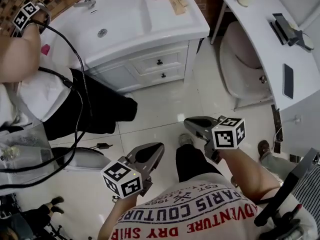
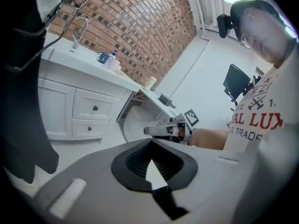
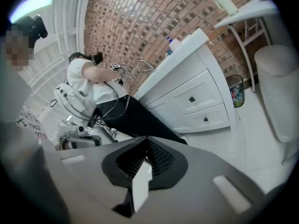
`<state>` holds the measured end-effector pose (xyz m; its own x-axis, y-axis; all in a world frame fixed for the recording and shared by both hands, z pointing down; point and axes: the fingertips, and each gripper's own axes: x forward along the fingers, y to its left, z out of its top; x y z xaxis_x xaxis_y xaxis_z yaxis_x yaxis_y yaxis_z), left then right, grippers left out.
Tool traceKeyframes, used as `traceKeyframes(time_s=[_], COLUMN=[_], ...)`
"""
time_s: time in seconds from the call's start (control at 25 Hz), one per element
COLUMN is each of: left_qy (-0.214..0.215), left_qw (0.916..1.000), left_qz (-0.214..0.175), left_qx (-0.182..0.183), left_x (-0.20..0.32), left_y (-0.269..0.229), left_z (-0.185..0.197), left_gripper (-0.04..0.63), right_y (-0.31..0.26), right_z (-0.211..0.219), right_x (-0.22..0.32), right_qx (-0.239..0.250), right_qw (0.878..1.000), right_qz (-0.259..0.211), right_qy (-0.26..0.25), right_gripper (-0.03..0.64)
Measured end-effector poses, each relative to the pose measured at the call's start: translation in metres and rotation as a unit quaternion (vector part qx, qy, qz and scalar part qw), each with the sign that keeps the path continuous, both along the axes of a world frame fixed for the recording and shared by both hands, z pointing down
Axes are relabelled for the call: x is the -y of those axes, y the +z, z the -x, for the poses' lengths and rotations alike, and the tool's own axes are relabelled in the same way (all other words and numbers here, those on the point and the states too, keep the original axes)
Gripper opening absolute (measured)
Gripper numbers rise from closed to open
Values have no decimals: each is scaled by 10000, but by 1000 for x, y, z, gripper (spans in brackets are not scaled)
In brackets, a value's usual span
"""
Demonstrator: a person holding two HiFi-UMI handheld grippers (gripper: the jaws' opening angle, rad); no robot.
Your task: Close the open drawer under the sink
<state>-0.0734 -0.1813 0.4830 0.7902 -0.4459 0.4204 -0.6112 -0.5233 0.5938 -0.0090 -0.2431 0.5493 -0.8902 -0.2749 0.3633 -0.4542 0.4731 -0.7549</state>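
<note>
The white sink cabinet (image 1: 145, 39) stands at the far side of the tiled floor. Its two drawers, upper (image 1: 159, 62) and lower (image 1: 163, 75), have black knobs, and both fronts look flush with the cabinet; the right gripper view shows the same drawers (image 3: 191, 99). My left gripper (image 1: 159, 147) and right gripper (image 1: 188, 121) hover low over the floor, well short of the cabinet. Both are shut with nothing between their jaws. In the left gripper view the tips (image 2: 150, 142) point toward the drawers (image 2: 95, 108), with the right gripper (image 2: 163, 130) beyond them.
Another person (image 1: 30, 79) in a white top and black trousers stands at the sink's left, trailing black cables (image 1: 75, 134). A white desk (image 1: 265, 29) with a phone (image 1: 288, 80) and a white stool (image 1: 240, 64) are at the right. A bin (image 3: 236, 96) sits beside the cabinet.
</note>
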Motion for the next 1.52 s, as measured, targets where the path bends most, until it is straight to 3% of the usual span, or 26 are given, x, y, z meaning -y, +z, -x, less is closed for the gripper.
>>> traceKeyframes(time_s=[0.4,0.64,0.92,1.2,1.52], left_qy=[346,448,374,256,280], left_qw=[9966,9914,9897,9886,9883], left_qz=[-740,-1215,-1363,-1453,-1461], left_qx=[-125,-190,-241,-304,-340], left_x=[-209,-298,-351,-364,-366], left_y=[-74,-129,-164,-181,-187], left_z=[-12,-8,-14,-34,-51], left_gripper=[-18,-18,-18,-18,-18], right_y=[-146,-206,-246,-260,-263], right_z=[-2,9,11,-4,-27], right_x=[-254,-360,-422,-435,-431], right_qx=[145,264,381,451,484], right_qw=[9879,9794,9748,9719,9733], right_qz=[-1458,-1870,-2005,-2069,-2074], right_qy=[-512,-709,-895,-1029,-855], right_gripper=[9,9,8,8,8])
